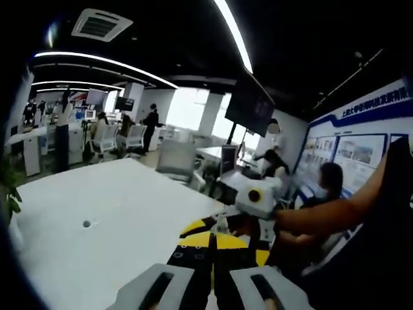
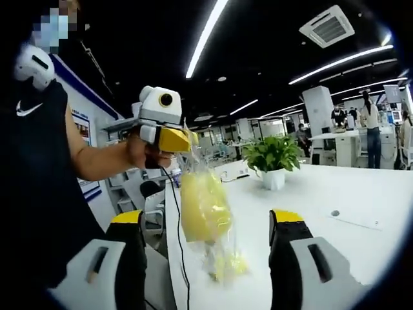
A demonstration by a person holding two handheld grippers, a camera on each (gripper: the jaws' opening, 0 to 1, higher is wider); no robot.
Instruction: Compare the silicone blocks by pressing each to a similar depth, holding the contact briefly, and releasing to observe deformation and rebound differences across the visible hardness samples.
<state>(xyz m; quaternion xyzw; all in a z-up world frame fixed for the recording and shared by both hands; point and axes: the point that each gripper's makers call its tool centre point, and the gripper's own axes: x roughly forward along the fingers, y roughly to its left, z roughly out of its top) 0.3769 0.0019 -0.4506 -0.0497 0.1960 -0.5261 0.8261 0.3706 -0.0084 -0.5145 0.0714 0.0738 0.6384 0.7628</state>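
Observation:
A clear plastic bag [image 2: 205,213] hangs in the air over the white table's near edge, with a yellow silicone block inside and smaller yellow pieces at its bottom. My left gripper [image 2: 175,139], held in a person's hand, is shut on the bag's top. In the left gripper view its yellow-tipped jaws [image 1: 213,244] are pressed together. My right gripper [image 2: 206,218] is open, with one jaw on each side of the hanging bag and neither touching it. A person's arm [image 1: 322,216] reaches in from the right, holding the right gripper.
The white table [image 2: 335,194] stretches ahead with a small round hole [image 2: 334,213]. A potted plant [image 2: 272,158] stands at its far end. Office chairs [image 1: 175,158], desks and several people are behind. A poster wall [image 1: 358,148] runs along one side.

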